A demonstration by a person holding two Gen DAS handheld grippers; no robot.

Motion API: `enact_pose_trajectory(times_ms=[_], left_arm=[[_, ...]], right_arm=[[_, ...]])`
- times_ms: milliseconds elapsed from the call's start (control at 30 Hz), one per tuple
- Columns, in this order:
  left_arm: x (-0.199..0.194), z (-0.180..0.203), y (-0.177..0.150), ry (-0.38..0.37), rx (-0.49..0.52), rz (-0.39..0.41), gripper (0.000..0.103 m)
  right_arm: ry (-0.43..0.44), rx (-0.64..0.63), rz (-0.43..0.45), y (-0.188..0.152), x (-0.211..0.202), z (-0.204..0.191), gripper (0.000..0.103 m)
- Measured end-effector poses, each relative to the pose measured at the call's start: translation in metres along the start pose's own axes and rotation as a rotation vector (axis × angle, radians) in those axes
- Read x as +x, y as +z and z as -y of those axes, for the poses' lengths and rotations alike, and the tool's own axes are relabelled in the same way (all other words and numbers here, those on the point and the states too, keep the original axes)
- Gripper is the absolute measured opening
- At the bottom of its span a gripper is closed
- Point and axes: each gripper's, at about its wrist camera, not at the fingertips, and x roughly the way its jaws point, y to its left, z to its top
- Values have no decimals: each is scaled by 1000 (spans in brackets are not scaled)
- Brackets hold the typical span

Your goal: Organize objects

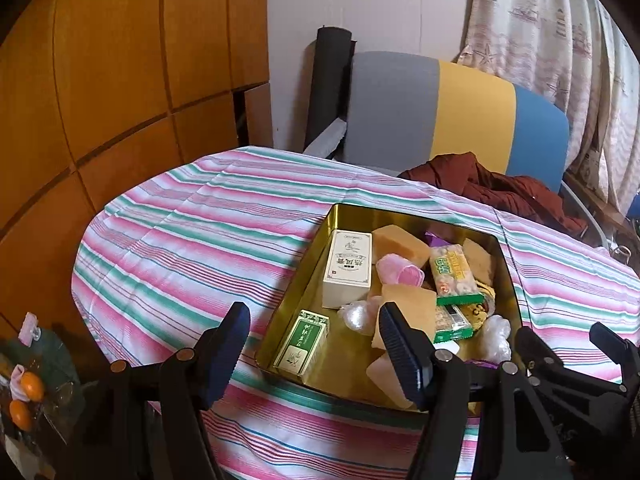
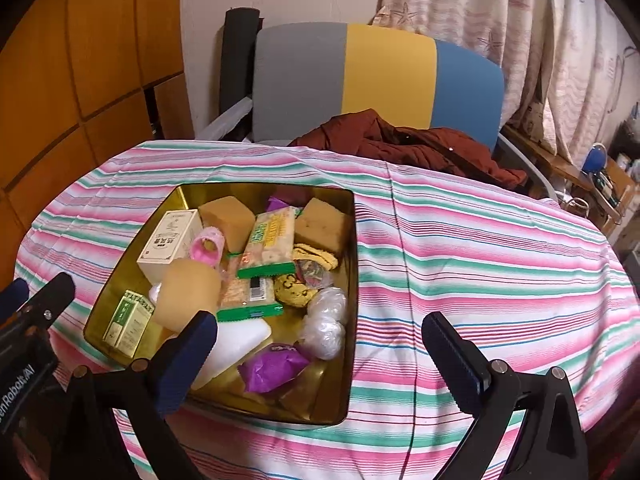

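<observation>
A gold tin tray [image 1: 316,240] [image 2: 354,248] sits on the striped tablecloth, full of items: a white box [image 1: 348,268] [image 2: 170,240], a green box [image 1: 302,346] [image 2: 128,320], tan sponge blocks [image 1: 400,242] [image 2: 326,226], a pink roll [image 1: 400,274] [image 2: 206,250], green-edged snack packs [image 1: 454,272] [image 2: 270,242], clear plastic bags [image 2: 326,322] and a purple wrapper [image 2: 272,366]. My left gripper [image 1: 316,354] is open and empty over the tray's near left corner. My right gripper [image 2: 324,362] is open and empty over the tray's near right edge.
The round table's striped cloth [image 1: 180,240] [image 2: 500,260] spreads left and right of the tray. A grey, yellow and blue chair [image 1: 452,108] [image 2: 380,80] with a dark red jacket [image 2: 408,144] stands behind. Wooden cabinets [image 1: 100,80] line the left, curtains [image 2: 520,20] the right.
</observation>
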Motion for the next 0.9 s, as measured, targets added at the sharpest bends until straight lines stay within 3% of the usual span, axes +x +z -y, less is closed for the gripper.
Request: enact_pose_trajectory(times_ms=[400, 900], left_arm=[[4, 7, -3, 26, 35, -58, 67], [3, 13, -8, 6, 54, -62, 67]], right_arm=[[-7, 27, 10, 2, 0, 7, 103], [0, 32, 10, 3, 1, 7, 103]])
